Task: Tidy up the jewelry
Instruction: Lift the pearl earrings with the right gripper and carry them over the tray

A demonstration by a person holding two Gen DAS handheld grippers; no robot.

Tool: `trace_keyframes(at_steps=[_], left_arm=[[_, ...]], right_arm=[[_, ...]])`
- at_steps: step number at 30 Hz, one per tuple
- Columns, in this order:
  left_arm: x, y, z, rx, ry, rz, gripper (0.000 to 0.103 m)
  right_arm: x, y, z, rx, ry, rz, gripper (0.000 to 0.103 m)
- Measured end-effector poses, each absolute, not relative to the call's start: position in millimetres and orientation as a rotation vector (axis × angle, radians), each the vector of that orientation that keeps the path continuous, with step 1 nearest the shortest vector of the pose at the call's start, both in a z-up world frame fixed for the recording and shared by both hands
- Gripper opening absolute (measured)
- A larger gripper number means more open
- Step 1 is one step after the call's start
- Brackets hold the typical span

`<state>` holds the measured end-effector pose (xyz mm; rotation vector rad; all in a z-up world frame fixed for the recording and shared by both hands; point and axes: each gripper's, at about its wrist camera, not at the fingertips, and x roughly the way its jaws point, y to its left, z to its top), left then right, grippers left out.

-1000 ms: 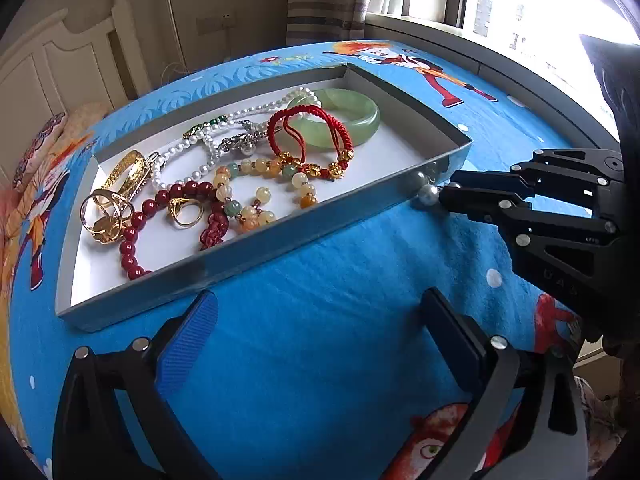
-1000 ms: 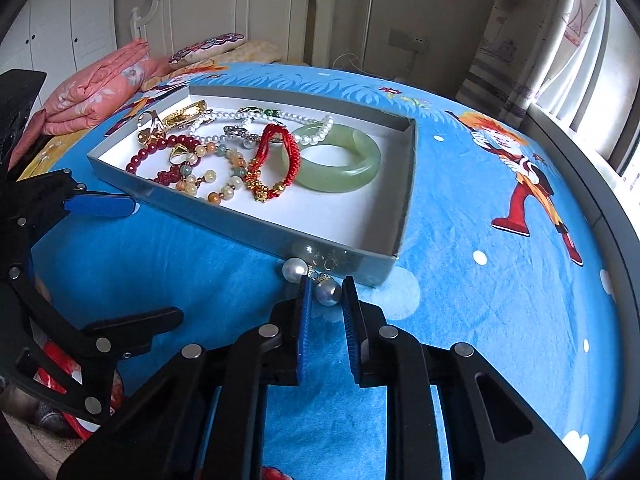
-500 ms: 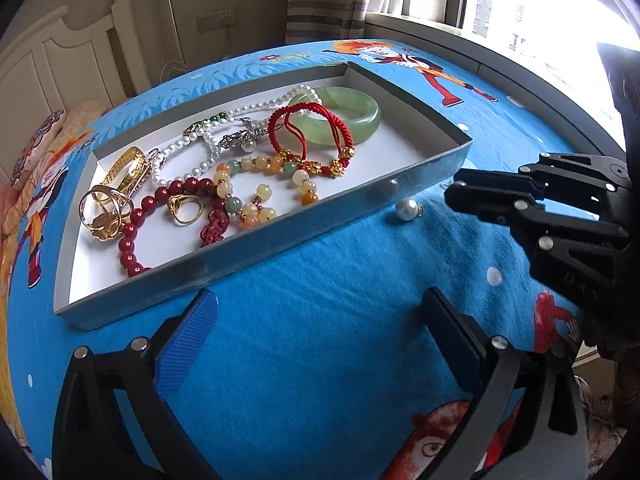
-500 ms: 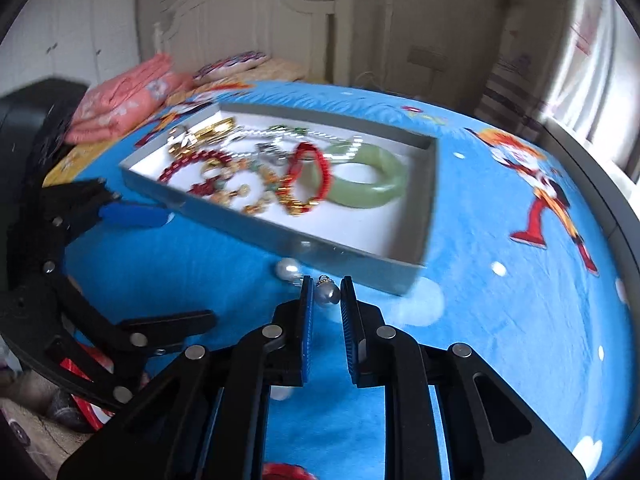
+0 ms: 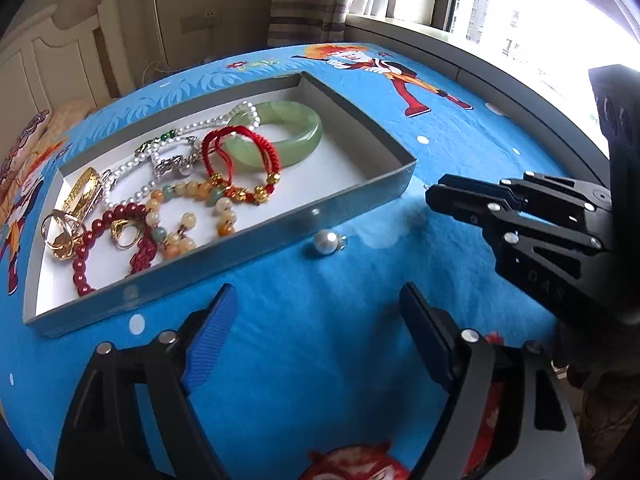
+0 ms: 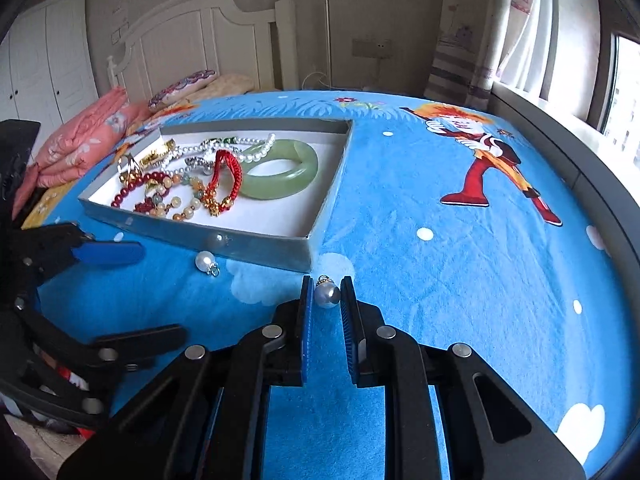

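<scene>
Here, on a blue cartoon-print blanket (image 6: 400, 200): a shallow grey tray (image 5: 360, 128) with a white floor, holding a pale green bangle (image 5: 288, 134), a red cord bracelet (image 5: 240, 156) with gold beads lying across the bangle's near edge, a white pearl strand (image 5: 192, 128), a dark red bead bracelet (image 5: 100, 232), a string of amber and green beads (image 5: 188, 196), gold rings (image 5: 64, 232) at the left end and a gold clasp piece (image 5: 82, 194). Tangled together in the middle, so hard to tell which strand passes over which. Outside the tray, just beside its near wall, one loose pearl earring (image 5: 327, 241) on the blanket. A second pearl earring (image 6: 327, 294) clamped between the pads of the right gripper (image 6: 326, 300), lifted near the tray's corner, its small metal cap pointing forward. Left gripper (image 5: 316, 332) with jaws wide apart, hovering above the blanket short of the loose pearl. Right gripper's held pearl hidden in the left camera behind its black fingers. Behind: a white headboard (image 6: 208, 44), folded pink bedding (image 6: 80, 140), striped curtains (image 6: 460, 40) and a bright window (image 5: 540, 32).
</scene>
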<state>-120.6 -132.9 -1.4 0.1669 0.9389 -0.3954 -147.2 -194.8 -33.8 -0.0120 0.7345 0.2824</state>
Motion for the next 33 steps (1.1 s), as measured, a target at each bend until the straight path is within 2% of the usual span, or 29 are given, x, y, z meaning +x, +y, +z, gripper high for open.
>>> trace_keyframes(at_steps=[11,26,28,29,30,33], left_arm=[[-104,-151,2,0.103,0.930,-0.158,0.038],[-108,-151,2,0.071,0.930,-0.086,0.037],[-109,-151,1,0.071,0.922,-0.090,0.033],[-109,-150,1,0.069,0.918,-0.090,0.021],[-110,-147,2,0.059,0.917,-0.090,0.017],[-113,-137,2,0.007,0.921,-0.142,0.017]], right_arm=[[-152,-203,-30,0.052,0.702,0.326,0.018],[-153,-199,-30,0.040,0.708,0.328,0.018],[-153,-199,-30,0.039,0.707,0.329,0.018],[-153,-199,-30,0.038,0.706,0.329,0.018],[-153,-199,-30,0.038,0.704,0.329,0.018],[-155,-199,-30,0.036,0.694,0.328,0.018]])
